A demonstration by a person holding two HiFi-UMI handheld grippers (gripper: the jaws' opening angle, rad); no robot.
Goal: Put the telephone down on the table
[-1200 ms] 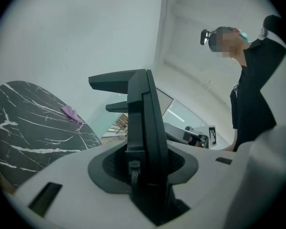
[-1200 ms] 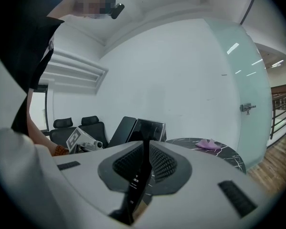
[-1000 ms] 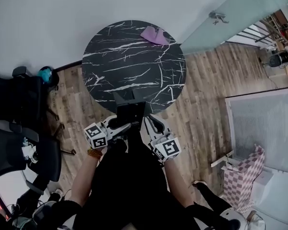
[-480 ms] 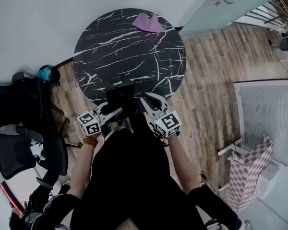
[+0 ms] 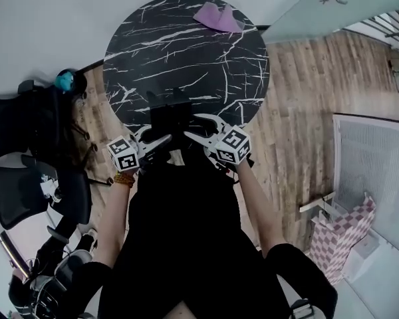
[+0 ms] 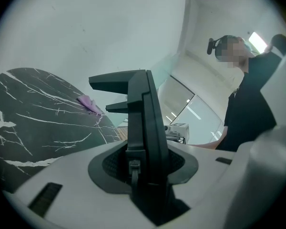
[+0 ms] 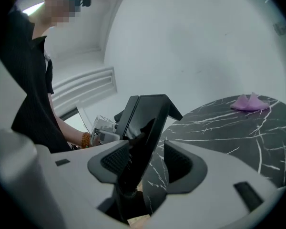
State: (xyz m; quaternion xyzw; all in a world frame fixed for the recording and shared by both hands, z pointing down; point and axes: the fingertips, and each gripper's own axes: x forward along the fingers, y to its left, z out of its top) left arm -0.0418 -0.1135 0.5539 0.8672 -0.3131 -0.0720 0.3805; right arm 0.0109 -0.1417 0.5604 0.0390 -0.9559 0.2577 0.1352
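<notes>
While the left gripper (image 5: 158, 137) clamps one end of the telephone (image 5: 171, 119), the right gripper (image 5: 194, 126) has just been opening its jaws, the other end loose between them. The telephone stands on edge, its long axis running from tool to tool, over the near rim of the table (image 5: 186, 45).

Black bench (image 5: 186, 58) streaked with thin white marble veins. Plain black telephone (image 5: 171, 119). Lilac cloth (image 5: 218, 16). Brown wood-grain plank floor (image 5: 299, 111). Pale grey-white wall (image 5: 40, 18). Pink-and-white checked box (image 5: 342, 238). Person's clothes (image 5: 179, 244) solid black.
</notes>
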